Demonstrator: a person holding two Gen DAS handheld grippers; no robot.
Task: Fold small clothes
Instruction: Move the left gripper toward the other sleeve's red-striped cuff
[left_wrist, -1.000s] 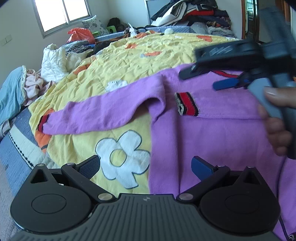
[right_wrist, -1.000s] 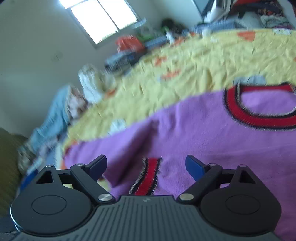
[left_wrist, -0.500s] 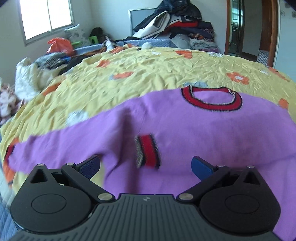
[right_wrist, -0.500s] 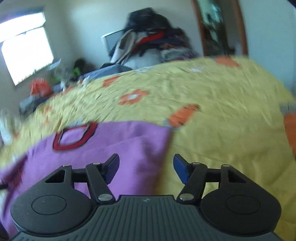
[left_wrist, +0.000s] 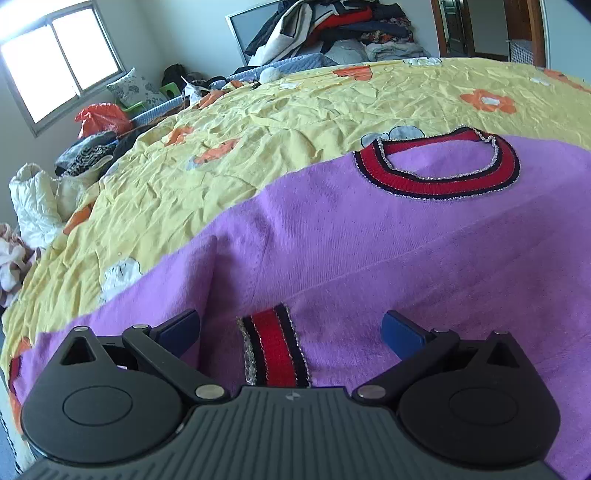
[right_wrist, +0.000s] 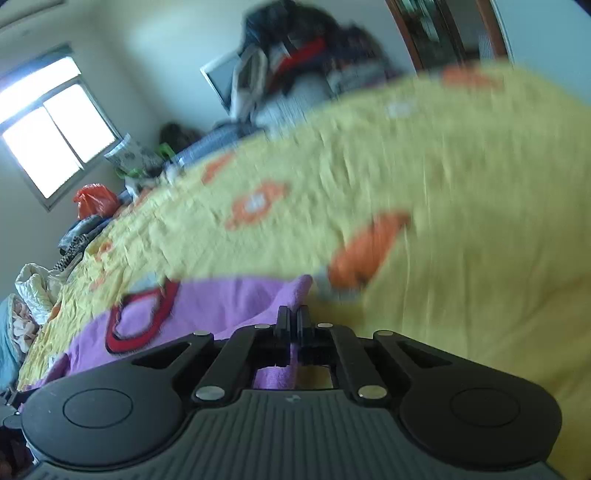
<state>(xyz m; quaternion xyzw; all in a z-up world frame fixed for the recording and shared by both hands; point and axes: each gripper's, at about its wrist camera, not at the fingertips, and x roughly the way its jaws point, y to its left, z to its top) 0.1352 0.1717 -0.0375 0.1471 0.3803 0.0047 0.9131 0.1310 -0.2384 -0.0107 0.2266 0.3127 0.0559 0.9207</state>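
In the left wrist view, a purple sweater lies spread on a bed under a yellow flowered bedspread; its red neckband edged in black and silver faces up, and a sleeve is folded across the body so its red striped cuff sits between the wide-apart fingers of the left tongs. In the blurred right wrist view, the right tongs are pinched together on a purple edge of the sweater, near the neckband.
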